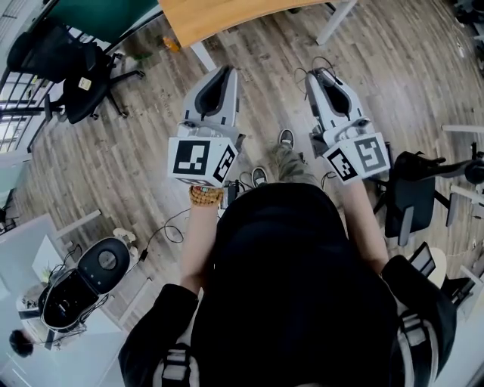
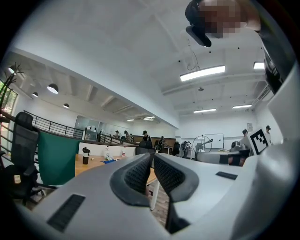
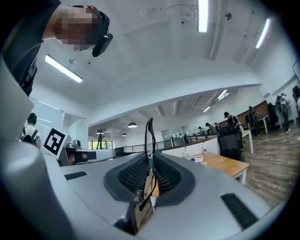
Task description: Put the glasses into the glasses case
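Office, wood plank floor (image 1: 136, 151) seen steeply from above. White table (image 1: 19, 257) sits at the lower left edge of the head view, with a black and grey object (image 1: 83, 283) by it, can't tell what. Two black chairs (image 1: 72, 72) stand at the floor's top left corner, a green panel (image 1: 106, 15) just beside them. Wooden desk (image 1: 227, 19) is at the floor's top edge, ahead of both grippers.

Left gripper (image 2: 153, 158) is held out about level over the floor, left cube (image 1: 200, 159) toward the person, bead bracelet (image 1: 206, 196) on that wrist. Its jaws are clenched, tips meeting, nothing between them.

Shoes (image 1: 286, 138) are on the floor between the two grippers.

Right gripper (image 3: 150, 157) is held out beside the left one, apart from it, right cube (image 1: 359, 157) at its rear. It's grasping the glasses (image 3: 150, 124): black frame edge-on and upright between the pads. The frame's top sticks up above the jaw tips and the lower part hangs into the gap behind. Glasses rest on no surface, carried in the air by that gripper alone.

Another chair (image 1: 412, 196) is at the floor's right edge, near the right arm.

Gripper views show people at far desks, a railing and strip lights (image 2: 202, 72) on the ceiling
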Motion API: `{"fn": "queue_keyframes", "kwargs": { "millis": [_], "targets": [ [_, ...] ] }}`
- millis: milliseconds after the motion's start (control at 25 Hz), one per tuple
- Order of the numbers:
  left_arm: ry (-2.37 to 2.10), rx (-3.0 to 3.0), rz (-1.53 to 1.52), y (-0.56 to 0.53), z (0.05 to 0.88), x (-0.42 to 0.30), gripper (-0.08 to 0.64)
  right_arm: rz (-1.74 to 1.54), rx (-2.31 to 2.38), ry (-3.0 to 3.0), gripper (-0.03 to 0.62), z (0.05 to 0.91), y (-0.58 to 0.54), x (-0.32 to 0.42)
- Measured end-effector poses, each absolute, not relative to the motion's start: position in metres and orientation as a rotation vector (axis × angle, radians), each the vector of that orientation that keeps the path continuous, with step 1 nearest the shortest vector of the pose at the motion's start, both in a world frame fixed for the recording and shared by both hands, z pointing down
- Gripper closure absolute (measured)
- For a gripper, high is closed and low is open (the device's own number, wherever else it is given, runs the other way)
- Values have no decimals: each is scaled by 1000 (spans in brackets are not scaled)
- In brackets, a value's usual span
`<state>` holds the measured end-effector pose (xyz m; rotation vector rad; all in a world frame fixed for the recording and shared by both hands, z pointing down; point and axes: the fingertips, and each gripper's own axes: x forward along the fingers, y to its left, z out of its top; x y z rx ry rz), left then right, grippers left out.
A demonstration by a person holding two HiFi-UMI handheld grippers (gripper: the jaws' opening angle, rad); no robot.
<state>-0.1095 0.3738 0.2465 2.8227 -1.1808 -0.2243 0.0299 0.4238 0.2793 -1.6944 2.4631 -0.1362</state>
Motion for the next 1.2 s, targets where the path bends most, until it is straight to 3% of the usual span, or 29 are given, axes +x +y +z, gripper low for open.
{"fn": "queue_keyframes", "kwargs": {
  "millis": [1200],
  "targets": [
    [-1218,2849,-88,318,254,64,518,-390,-1669,2303,545,298,358,205]
  ]
}}
